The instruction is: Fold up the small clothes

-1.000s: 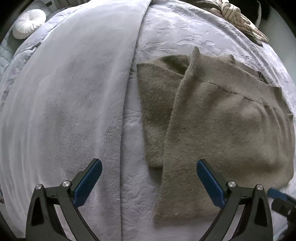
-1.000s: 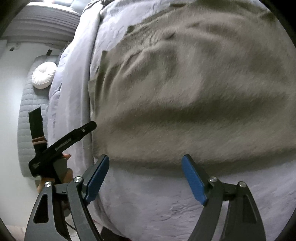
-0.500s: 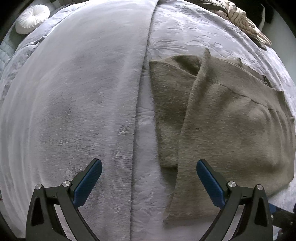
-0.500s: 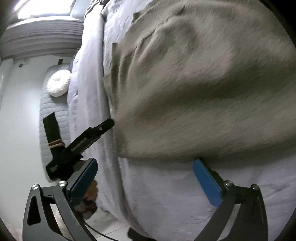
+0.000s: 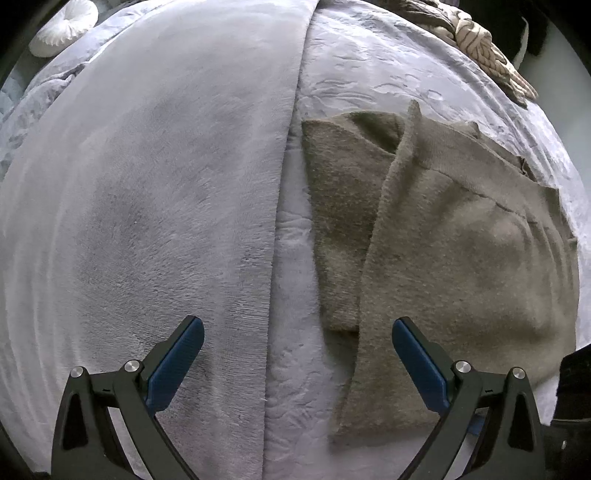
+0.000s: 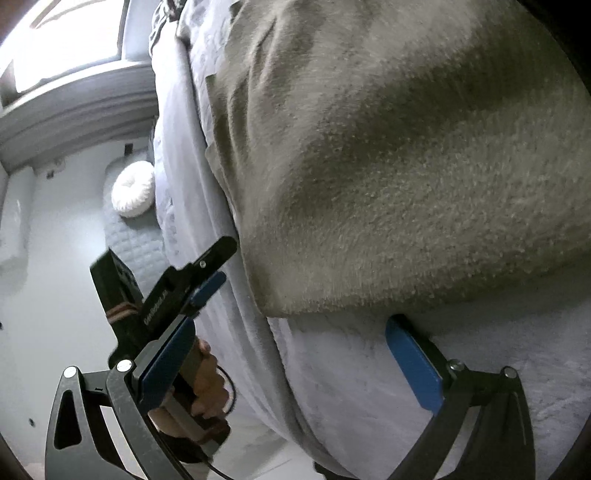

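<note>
An olive-brown knit garment [image 5: 454, 236] lies on the grey bed, its left side folded over itself. My left gripper [image 5: 295, 332] hangs open above the bed just left of the garment's near corner, with only blanket between its blue pads. In the right wrist view the same garment [image 6: 388, 166] fills the upper frame. My right gripper [image 6: 288, 332] is wide open at the garment's near edge, its right pad [image 6: 410, 362] low against the bedcover under the hem. Nothing is gripped. The left gripper's tool [image 6: 173, 295] and the hand holding it show at lower left.
A plush grey blanket [image 5: 147, 203] covers the bed's left half, its edge running down the middle. A striped cloth [image 5: 480, 40] lies at the far right. A round white cushion [image 5: 62, 26] sits far left. The bed's side drops to the floor [image 6: 55, 295].
My right gripper opened wider, rolled and sank toward the garment's near edge. My left gripper drifted left, so the garment slid right in its view.
</note>
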